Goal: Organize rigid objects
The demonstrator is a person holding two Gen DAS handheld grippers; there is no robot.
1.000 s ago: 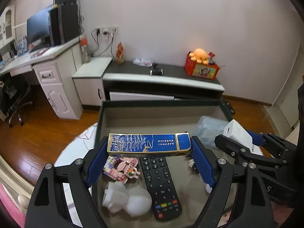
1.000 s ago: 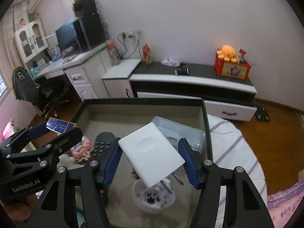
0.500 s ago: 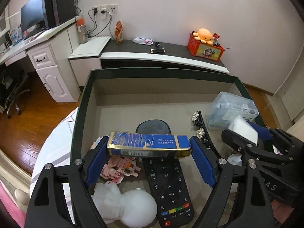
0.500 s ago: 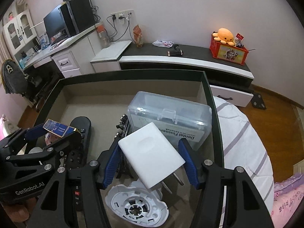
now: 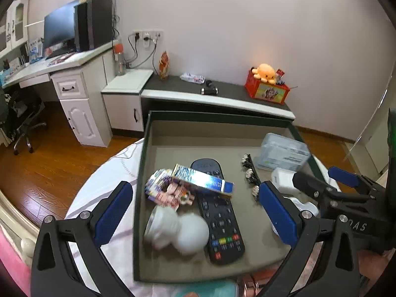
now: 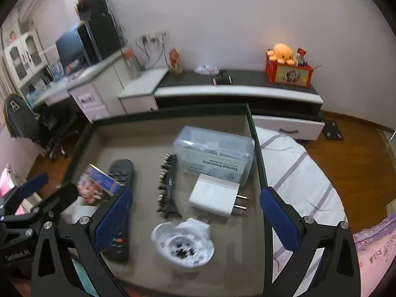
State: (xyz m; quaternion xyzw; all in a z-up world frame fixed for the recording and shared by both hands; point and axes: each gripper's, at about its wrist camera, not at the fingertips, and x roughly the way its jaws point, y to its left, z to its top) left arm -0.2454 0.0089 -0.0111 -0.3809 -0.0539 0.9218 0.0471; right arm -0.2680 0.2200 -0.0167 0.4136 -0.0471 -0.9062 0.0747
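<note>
Nearest in the left wrist view, the left gripper (image 5: 195,210) has its jaws opening, spread wide with nothing pressed between the blue pads; it grasps nothing. Just beyond it, a white bulb (image 5: 191,235) lies at about 6 o'clock on the floor of the dark-rimmed box (image 5: 141,173), with a black remote control (image 5: 217,212) running lengthwise beside it. At about 11 o'clock from the bulb, the blue and gold carton (image 5: 203,179) rests tilted, 1 end on the remote and the other over a pink toy pack (image 5: 170,190); its slant and blur suggest it has only just dropped free and may not have settled yet. In the right wrist view, the right gripper (image 6: 195,212) also has its jaws opening, wide and empty, hovering over a white round plastic part (image 6: 183,243). Beyond it the white plug adapter (image 6: 214,195) lies flat, prongs toward 3 o'clock, touching the front of the clear dental flosser box (image 6: 215,153) at about 1 o'clock in the box, a snug spot beside the other right-hand pieces. A black strip of small connectors (image 6: 167,185) lies just left of the adapter. Both pieces appear to be delivered, so each hand looks free for the next item.
</note>
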